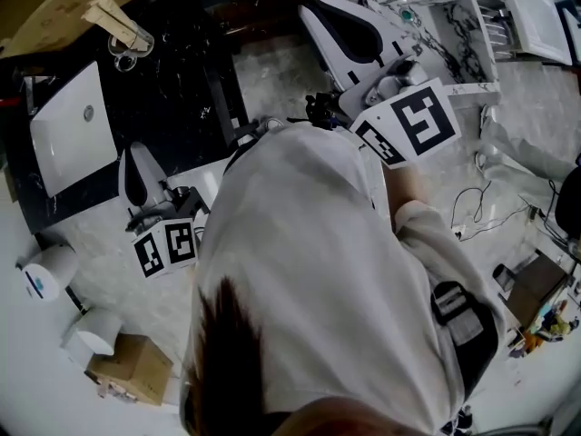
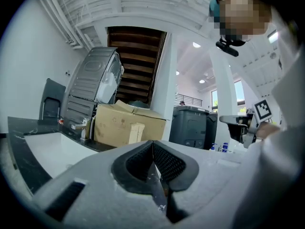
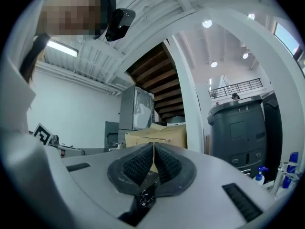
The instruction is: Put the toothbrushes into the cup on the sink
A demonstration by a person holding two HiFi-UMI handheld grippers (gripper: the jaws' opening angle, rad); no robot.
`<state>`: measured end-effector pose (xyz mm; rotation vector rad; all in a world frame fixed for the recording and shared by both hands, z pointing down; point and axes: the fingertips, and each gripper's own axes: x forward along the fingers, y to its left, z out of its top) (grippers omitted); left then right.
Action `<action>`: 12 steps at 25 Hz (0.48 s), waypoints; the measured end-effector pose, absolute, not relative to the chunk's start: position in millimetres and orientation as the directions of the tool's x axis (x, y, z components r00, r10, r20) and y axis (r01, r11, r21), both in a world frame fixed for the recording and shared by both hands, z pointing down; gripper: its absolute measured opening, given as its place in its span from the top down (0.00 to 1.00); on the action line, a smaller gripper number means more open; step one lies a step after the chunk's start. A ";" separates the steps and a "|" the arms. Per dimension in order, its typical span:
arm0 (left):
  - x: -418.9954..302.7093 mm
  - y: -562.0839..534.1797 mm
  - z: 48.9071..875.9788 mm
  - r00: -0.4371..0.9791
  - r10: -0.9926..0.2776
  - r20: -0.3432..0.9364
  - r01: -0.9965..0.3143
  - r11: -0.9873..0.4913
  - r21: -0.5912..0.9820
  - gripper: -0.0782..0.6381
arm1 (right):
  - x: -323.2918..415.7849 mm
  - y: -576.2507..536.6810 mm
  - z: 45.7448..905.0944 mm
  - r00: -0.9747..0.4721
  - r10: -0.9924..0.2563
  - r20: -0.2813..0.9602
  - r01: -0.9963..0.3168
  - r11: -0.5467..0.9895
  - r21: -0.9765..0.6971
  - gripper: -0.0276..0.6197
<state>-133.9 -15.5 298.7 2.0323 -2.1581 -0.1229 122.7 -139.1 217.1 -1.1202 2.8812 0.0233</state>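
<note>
The left claw (image 2: 153, 146), jaws together and empty, faces a cardboard box (image 2: 125, 125) beyond the sink (image 2: 52, 151).

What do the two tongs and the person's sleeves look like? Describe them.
The left tongs and right tongs are white-grey moulded shells with black ribbed pads. The left cube and right cube on them are white with black square markers. The person wears a white long-sleeved top.

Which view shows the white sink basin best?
The head view: the whole sink basin shows from above, set in the dark counter. The left gripper view catches only part of it; the right gripper view shows none I can make out.
</note>
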 end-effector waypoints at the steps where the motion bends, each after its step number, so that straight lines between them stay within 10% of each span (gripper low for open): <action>1: -132.1 -14.3 299.1 -0.051 -0.996 0.070 -0.982 0.063 0.178 0.87 | 127.1 -138.0 220.5 -0.729 -0.683 -0.047 -0.683 0.730 -0.007 0.93; 12: -112.9 -7.5 301.4 -0.020 -0.999 0.039 -0.986 0.026 0.163 0.87 | 141.1 -122.3 272.2 -0.720 -0.693 0.029 -0.693 0.718 -0.056 0.93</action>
